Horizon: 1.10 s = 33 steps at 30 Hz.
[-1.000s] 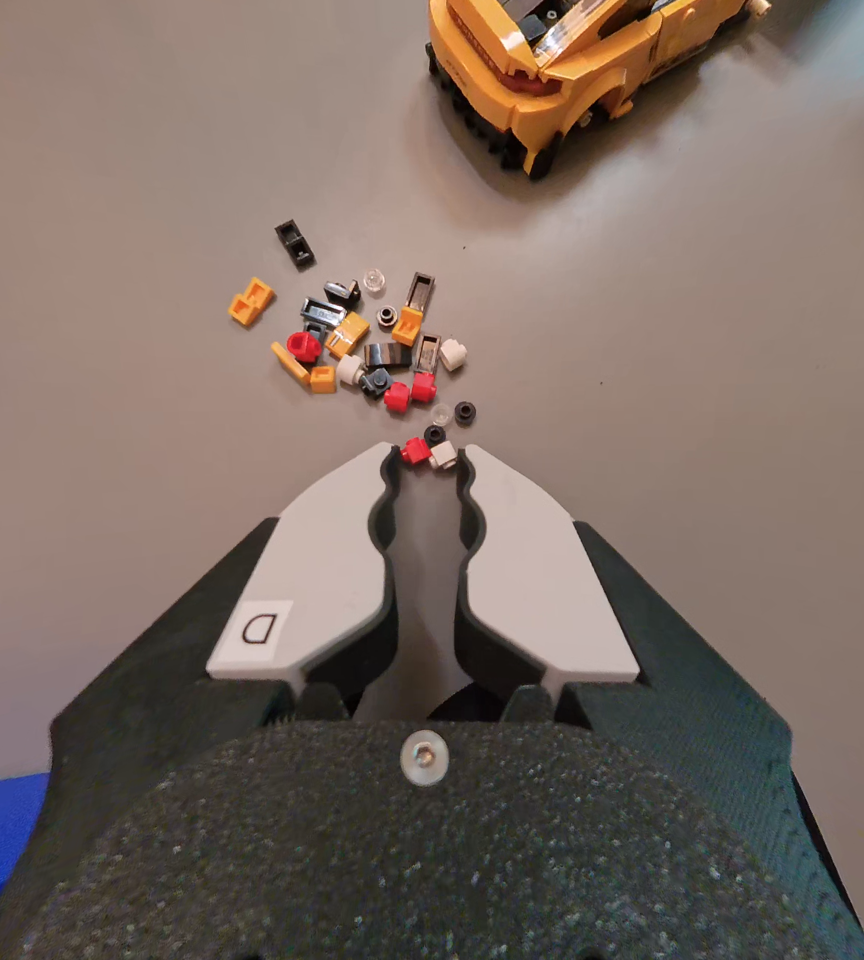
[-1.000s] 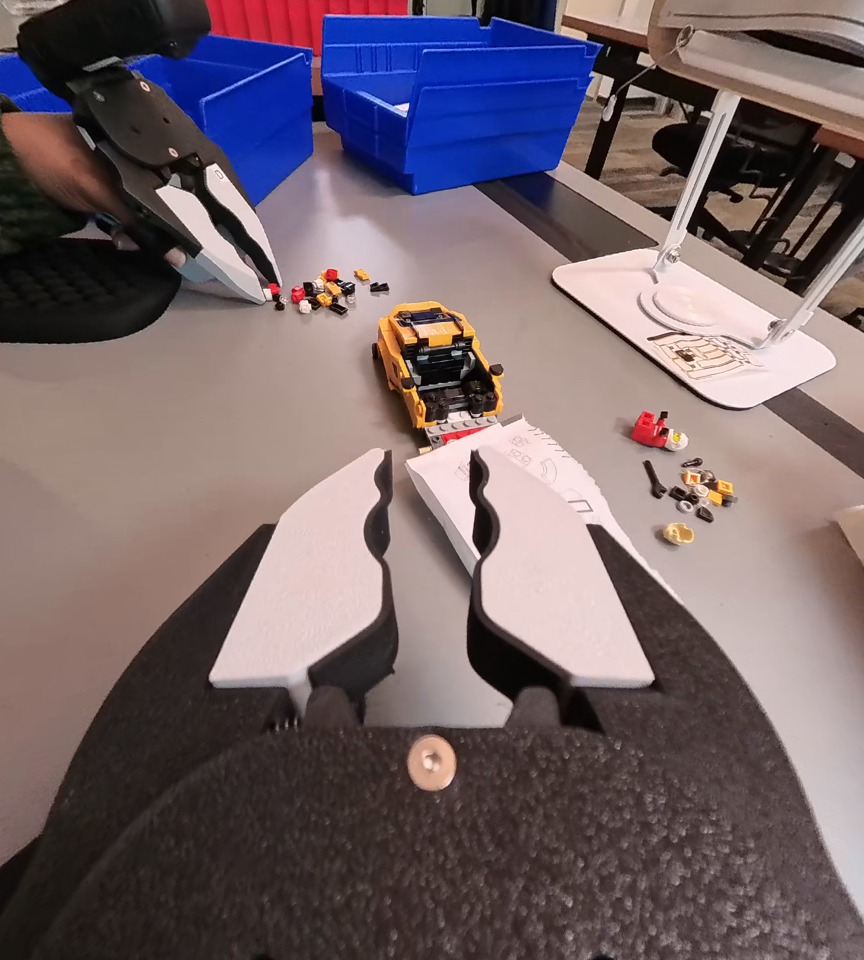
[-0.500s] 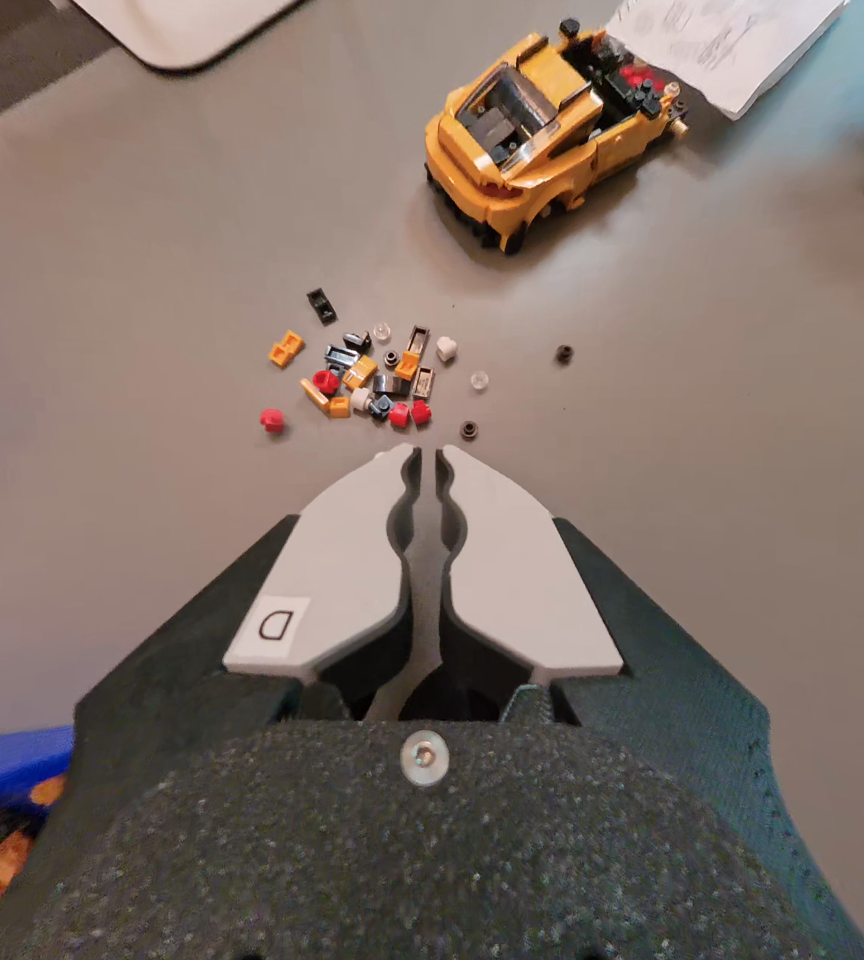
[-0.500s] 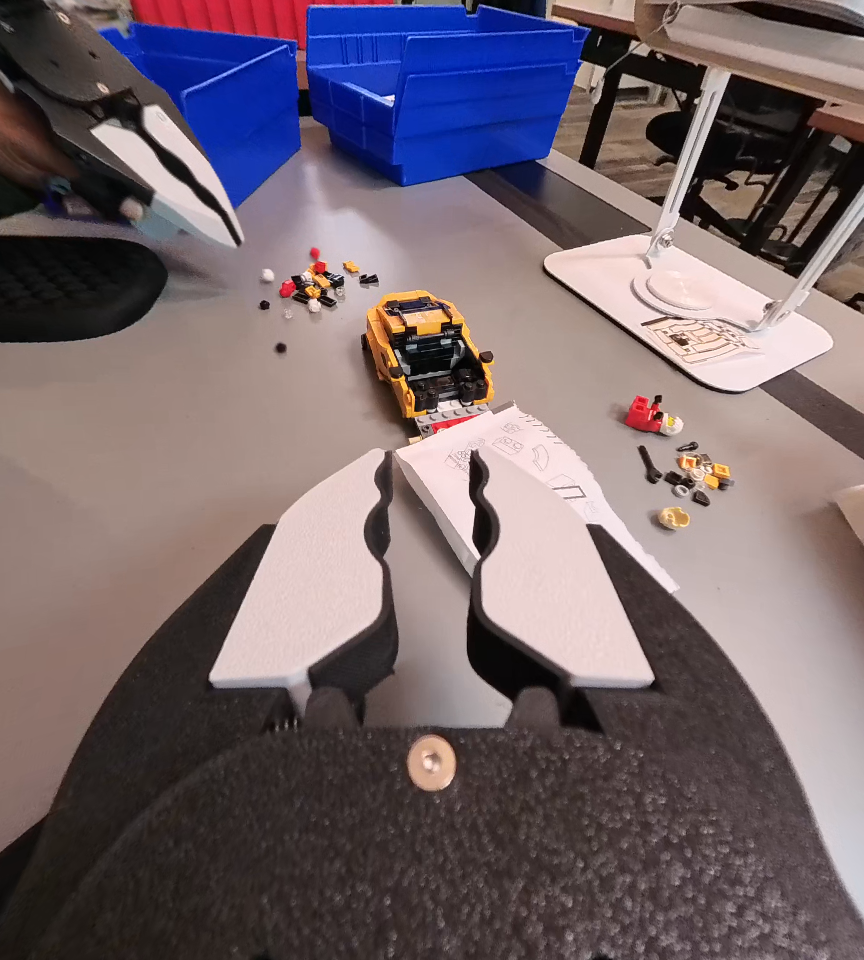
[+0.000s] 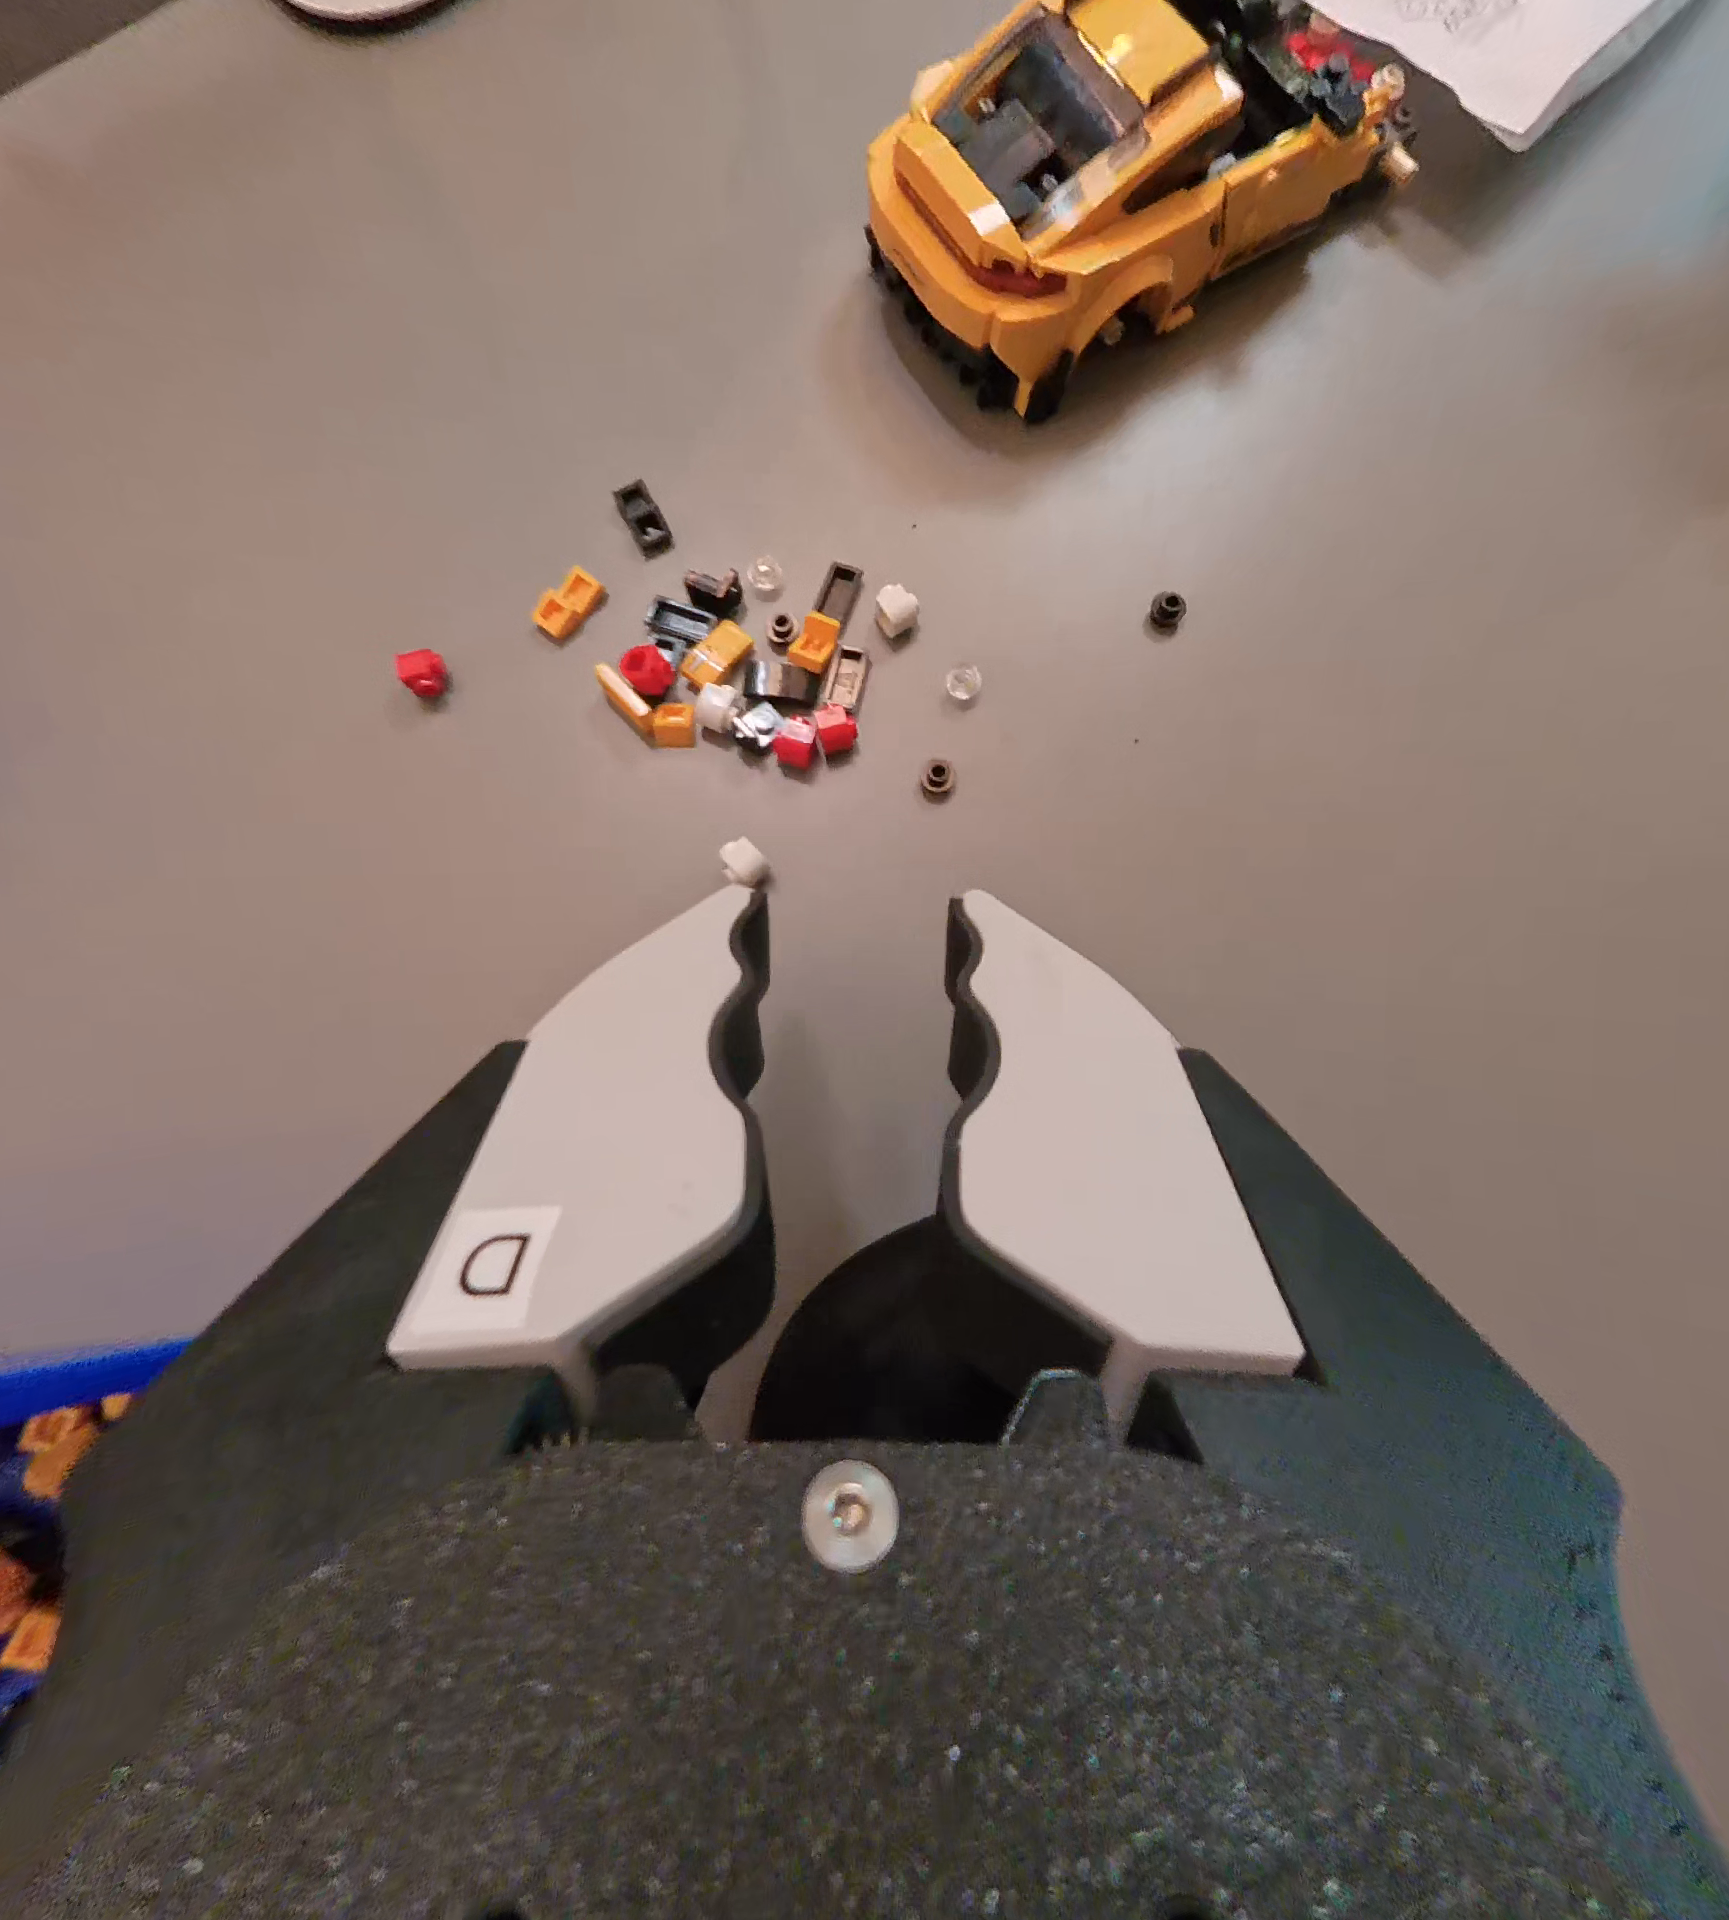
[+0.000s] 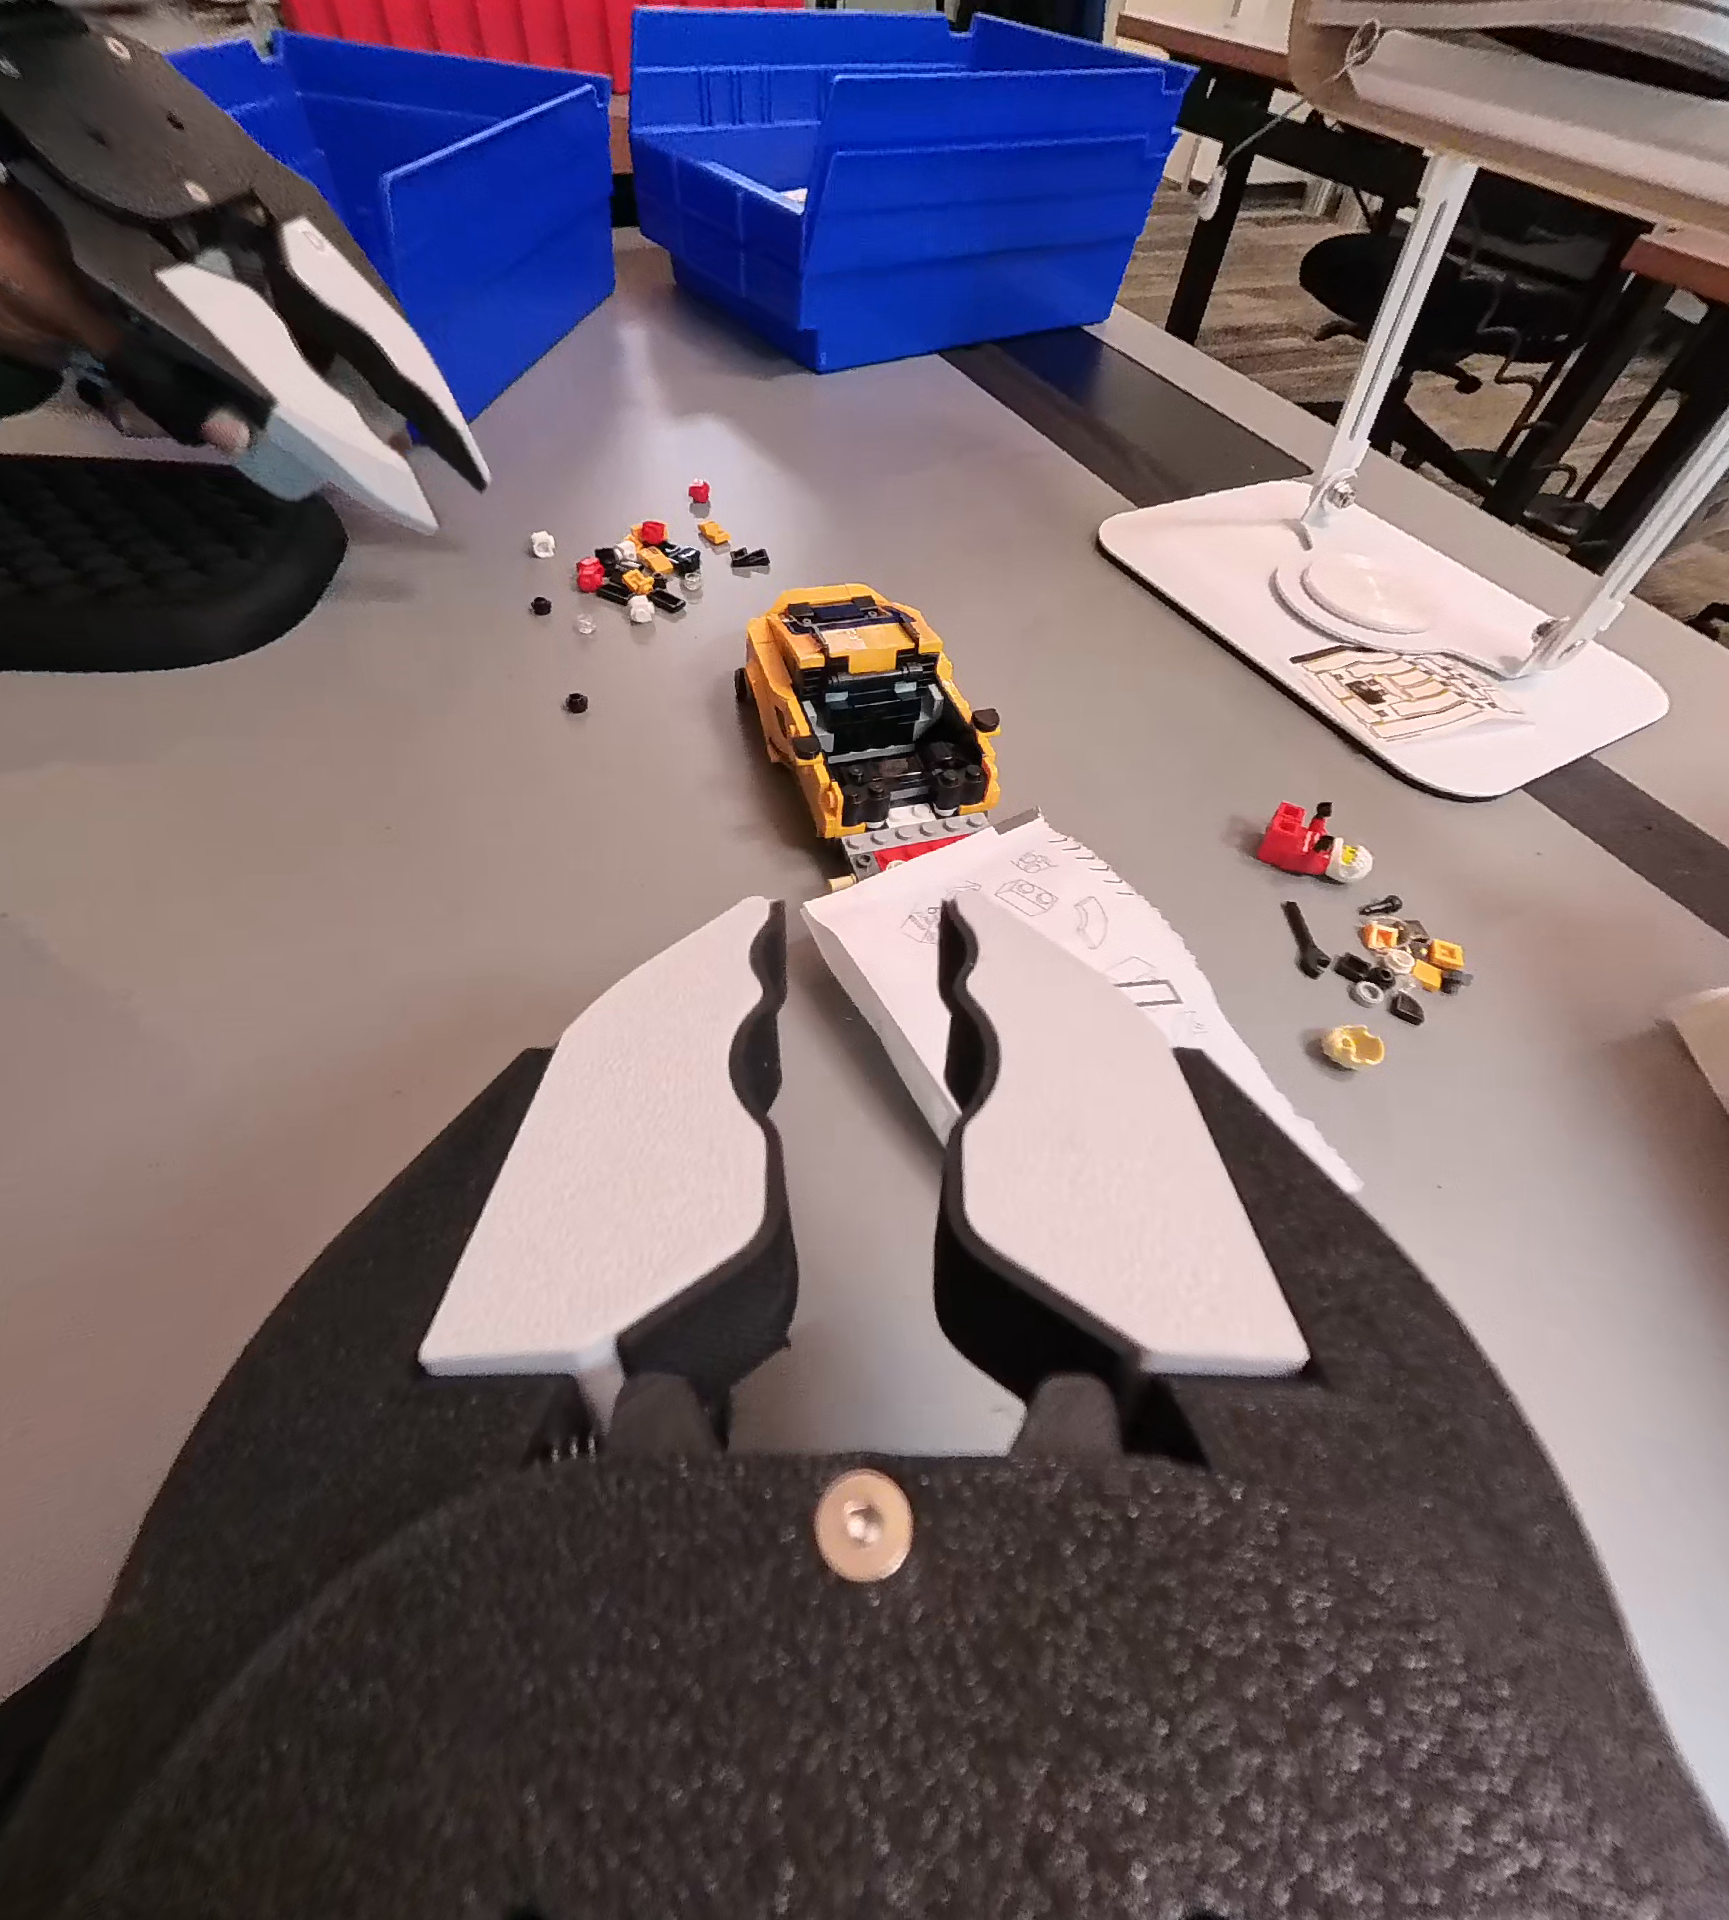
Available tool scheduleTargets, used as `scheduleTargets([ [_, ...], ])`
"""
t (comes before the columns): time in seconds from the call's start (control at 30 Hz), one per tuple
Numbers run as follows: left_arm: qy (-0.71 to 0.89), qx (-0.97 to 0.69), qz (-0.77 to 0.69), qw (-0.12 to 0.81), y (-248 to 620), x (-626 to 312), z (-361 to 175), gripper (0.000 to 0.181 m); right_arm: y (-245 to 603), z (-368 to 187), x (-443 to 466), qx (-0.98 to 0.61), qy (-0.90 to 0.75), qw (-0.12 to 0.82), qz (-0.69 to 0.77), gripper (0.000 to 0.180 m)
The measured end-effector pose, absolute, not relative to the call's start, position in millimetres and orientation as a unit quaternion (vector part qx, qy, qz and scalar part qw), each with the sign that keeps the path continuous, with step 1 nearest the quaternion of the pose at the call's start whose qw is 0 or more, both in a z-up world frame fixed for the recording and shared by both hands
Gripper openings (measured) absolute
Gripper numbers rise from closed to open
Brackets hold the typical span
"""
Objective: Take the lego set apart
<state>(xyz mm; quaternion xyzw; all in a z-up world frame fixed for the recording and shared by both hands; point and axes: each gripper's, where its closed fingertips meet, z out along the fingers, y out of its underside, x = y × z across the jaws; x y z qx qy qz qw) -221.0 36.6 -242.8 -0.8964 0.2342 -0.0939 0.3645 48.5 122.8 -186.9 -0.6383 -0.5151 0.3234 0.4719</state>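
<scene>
Blue bins (image 6: 901,177) appear only beyond right gripper (image 6: 860,914).

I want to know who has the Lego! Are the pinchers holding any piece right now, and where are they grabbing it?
Nothing is held. The left gripper is open above the loose pieces, and the right gripper is open and empty too.

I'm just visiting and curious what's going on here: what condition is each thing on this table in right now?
Left gripper: open, empty.
Right gripper: open, empty.
Yellow lego car: partly dismantled, upright.
Pile of small loose bricks: scattered on the table.
White instruction sheet: lying flat.
Blue plastic bins: open-topped.
</scene>
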Motion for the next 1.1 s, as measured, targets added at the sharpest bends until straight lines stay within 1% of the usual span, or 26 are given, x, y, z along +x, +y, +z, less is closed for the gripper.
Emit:
scheduleTargets([
  [0.17,0.256,-0.9,-0.088,0.342,39.9,-212.4,-256.6,0.034,122.5,-191.2,47.1,-0.642,-0.518,0.465,0.323,0.028],
  [0.37,0.224,-0.915,-0.046,0.333,59.5,-226.8,-260.0,0.033,123.4,-191.0,48.2,-0.643,-0.516,0.465,0.324,0.027],
  [0.5,0.201,-0.927,-0.052,0.313,61.2,-232.5,-268.5,0.023,123.5,-190.3,49.0,-0.642,-0.515,0.466,0.325,0.027],
  [0.53,0.197,-0.926,-0.055,0.316,61.9,-232.4,-268.7,0.014,123.7,-190.2,49.1,-0.642,-0.514,0.466,0.325,0.027],
  [0.57,0.194,-0.926,-0.049,0.319,63.1,-234.7,-269.4,0.009,123.6,-190.1,49.2,-0.642,-0.514,0.466,0.326,0.027],
  [0.67,0.202,-0.924,-0.043,0.32,60.8,-234.8,-267.7,0.009,123.2,-190.3,49.0,-0.641,-0.515,0.466,0.325,0.027],
  [0.77,0.198,-0.91,-0.026,0.363,53.0,-241.1,-238.6,0.009,123.3,-188.8,49.7,-0.641,-0.515,0.469,0.324,0.027],
  [0.83,0.163,-0.894,0.008,0.417,44.3,-263.1,-198.6,0.009,124.0,-187.6,50.6,-0.641,-0.512,0.472,0.324,0.027],
  [0.9,0.103,-0.883,0.058,0.454,31.5,-304.1,-163.6,0.009,123.7,-188.1,50.2,-0.641,-0.512,0.469,0.328,0.027],
  [0.97,0.042,-0.886,0.096,0.451,17.0,-347.7,-153.1,0.013,121.9,-189.2,48.7,-0.639,-0.516,0.465,0.33,0.027],
  [1.03,0.0,-0.913,0.093,0.398,4.3,-374.1,-172.3,0.017,120.2,-190.2,47.6,-0.638,-0.521,0.464,0.327,0.027],
  [1.07,-0.01,-0.92,0.096,0.38,1.3,-382.1,-181.2,0.03,120.0,-190.0,47.6,-0.637,-0.522,0.465,0.325,0.027],
  [1.1,-0.015,-0.92,0.1,0.378,1.0,-386.4,-185.8,0.034,120.2,-189.4,47.9,-0.637,-0.521,0.467,0.323,0.027],
])
